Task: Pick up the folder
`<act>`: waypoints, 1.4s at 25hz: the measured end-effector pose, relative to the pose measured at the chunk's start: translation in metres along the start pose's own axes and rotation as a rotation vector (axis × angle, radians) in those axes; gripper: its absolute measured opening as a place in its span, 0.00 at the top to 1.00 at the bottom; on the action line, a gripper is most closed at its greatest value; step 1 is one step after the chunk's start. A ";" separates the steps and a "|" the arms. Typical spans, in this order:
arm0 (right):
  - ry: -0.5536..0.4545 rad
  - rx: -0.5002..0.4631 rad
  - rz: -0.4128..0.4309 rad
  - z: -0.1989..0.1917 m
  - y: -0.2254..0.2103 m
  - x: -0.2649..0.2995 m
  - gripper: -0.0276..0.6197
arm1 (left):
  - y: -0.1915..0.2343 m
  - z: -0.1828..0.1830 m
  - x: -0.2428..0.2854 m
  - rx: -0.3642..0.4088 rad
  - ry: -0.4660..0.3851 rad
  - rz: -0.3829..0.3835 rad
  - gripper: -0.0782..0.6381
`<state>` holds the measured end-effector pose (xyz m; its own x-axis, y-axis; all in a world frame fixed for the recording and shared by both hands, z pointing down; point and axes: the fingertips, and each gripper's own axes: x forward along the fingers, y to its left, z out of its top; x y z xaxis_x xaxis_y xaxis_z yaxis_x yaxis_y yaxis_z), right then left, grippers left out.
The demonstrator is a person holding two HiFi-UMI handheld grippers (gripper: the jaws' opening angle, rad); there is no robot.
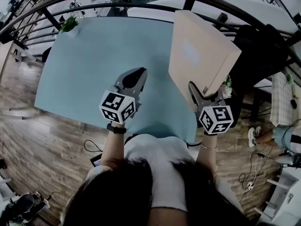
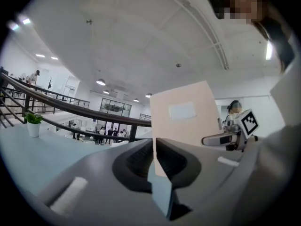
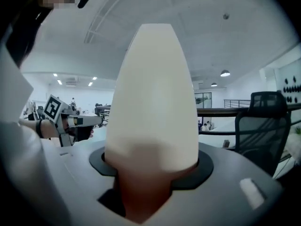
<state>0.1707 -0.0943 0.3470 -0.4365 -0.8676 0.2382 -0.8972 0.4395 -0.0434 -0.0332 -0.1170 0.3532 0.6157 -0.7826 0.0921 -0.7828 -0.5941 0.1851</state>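
We have the folder [image 1: 200, 55] up in the right gripper [image 1: 205, 95], and it looks lifted off the table [image 1: 94, 69], leaning away from us over the table's right side. The jaws stand wide because they bite on the folder's thick near end. The right gripper view shows the folder filling the space between them, clamped on both sides. Holding it low at that end lets the broad face rise and tilt, so we judge the pick-up as good as made.

The left gripper [image 1: 136, 75] hangs well apart to the left. Its jaws are drawn almost together with nothing between them, and the folder shows beyond the slit. It seems to stand clear so that the lift is the right's alone.
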 end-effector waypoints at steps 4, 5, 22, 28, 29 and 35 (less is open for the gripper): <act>-0.022 -0.042 -0.047 0.003 -0.002 0.000 0.54 | 0.000 -0.007 0.004 0.016 0.010 0.019 0.81; -0.029 -0.044 -0.056 0.003 -0.004 0.000 0.54 | 0.000 -0.009 0.005 0.019 0.012 0.021 0.81; -0.001 -0.030 -0.076 -0.018 -0.026 0.007 0.54 | 0.001 -0.027 0.020 0.072 0.063 0.056 0.81; 0.005 -0.026 -0.071 -0.019 -0.030 0.010 0.54 | 0.002 -0.026 0.025 0.072 0.067 0.059 0.81; 0.004 -0.027 -0.071 -0.019 -0.030 0.011 0.54 | 0.002 -0.026 0.026 0.070 0.066 0.059 0.81; -0.008 -0.020 -0.071 -0.018 -0.031 0.011 0.54 | 0.007 -0.027 0.027 0.066 0.070 0.066 0.81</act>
<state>0.1952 -0.1137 0.3681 -0.3724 -0.8987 0.2318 -0.9245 0.3811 -0.0075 -0.0197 -0.1373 0.3834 0.5652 -0.8070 0.1709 -0.8249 -0.5542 0.1113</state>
